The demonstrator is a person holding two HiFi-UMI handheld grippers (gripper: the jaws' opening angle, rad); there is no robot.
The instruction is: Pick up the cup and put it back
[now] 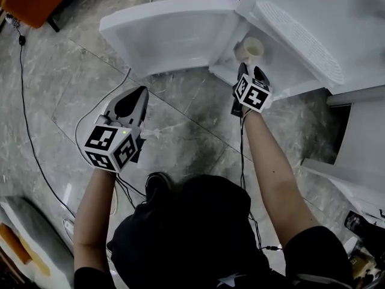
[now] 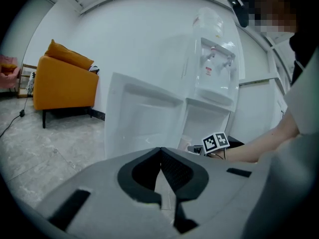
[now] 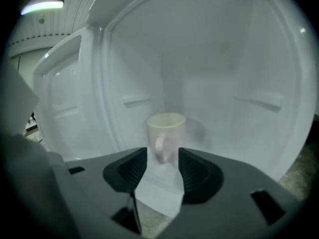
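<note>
Inside the open cabinet (image 3: pixel 239 83): the cup (image 3: pixel 167 128) – cream, upright, handle turned toward the person – stands on the white bottom of the compartment, near its front edge; in the head view it (image 1: pixel 251 48) shows just beyond the right gripper's tips.
Right gripper (image 3: pixel 163 161): held low at the mouth of the cabinet and aimed straight at the cup. Its fingers are spread, and the cup's handle shows in the gap between their tips with a sliver of space at each side – neither pad presses on it. From above, the gripper (image 1: pixel 251 72) is just short of the cup.
Left gripper (image 2: pixel 160 151): held back over the floor, well apart from the cabinet. Its fingers are pressed together at the tips with nothing between them. In the head view it (image 1: pixel 141 92) points toward the open door.
Door (image 1: pixel 168 35): white, swung wide open to the left of the compartment.
Water dispenser (image 2: pixel 212 68): white, with two taps, standing above the cabinet.
Floor (image 1: pixel 180 131): grey marbled tiles, with a black cable (image 1: pixel 27 119) trailing across them at the left.
Armchair (image 2: pixel 65 81): orange, against the wall, well away to the left.
</note>
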